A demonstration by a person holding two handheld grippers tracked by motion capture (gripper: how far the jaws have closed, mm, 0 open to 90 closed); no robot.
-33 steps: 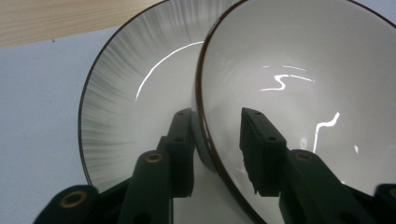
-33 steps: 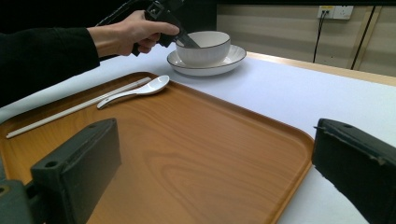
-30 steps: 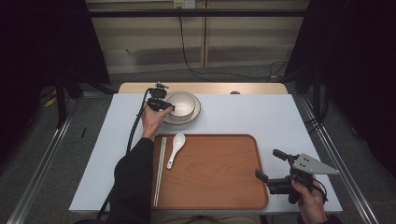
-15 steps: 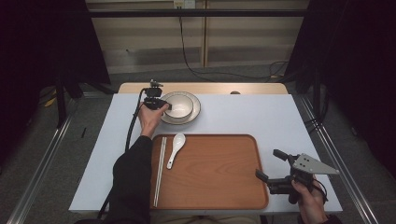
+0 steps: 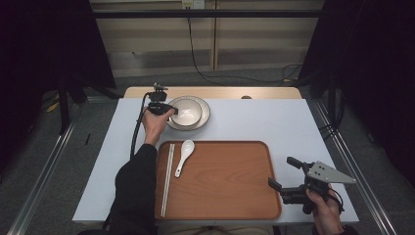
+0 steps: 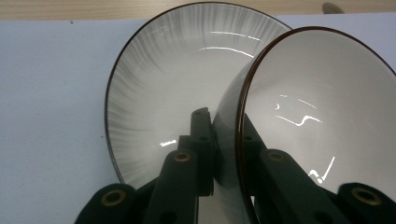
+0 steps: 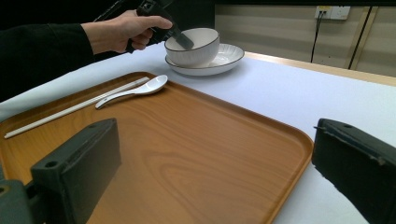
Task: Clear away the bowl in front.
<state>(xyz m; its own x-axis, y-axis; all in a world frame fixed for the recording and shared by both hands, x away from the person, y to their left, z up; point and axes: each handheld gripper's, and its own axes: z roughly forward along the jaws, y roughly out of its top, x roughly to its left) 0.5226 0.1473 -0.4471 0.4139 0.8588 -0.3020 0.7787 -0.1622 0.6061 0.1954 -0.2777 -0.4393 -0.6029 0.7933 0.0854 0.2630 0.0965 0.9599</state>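
Bowl sits on the plate beyond the tray in the high view, the left gripper has just been closing and pinches its rim in its own view, so lift straight, while the right gripper gapes idle.

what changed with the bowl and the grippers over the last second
The left gripper shifted a little toward the left rim of the bowl, and its jaws have just been closing; they now clamp the bowl's wall, one jaw inside and one outside. The bowl sits on the plate as before. The right gripper, open beside the tray, kept its place, as did the spoon and chopsticks.
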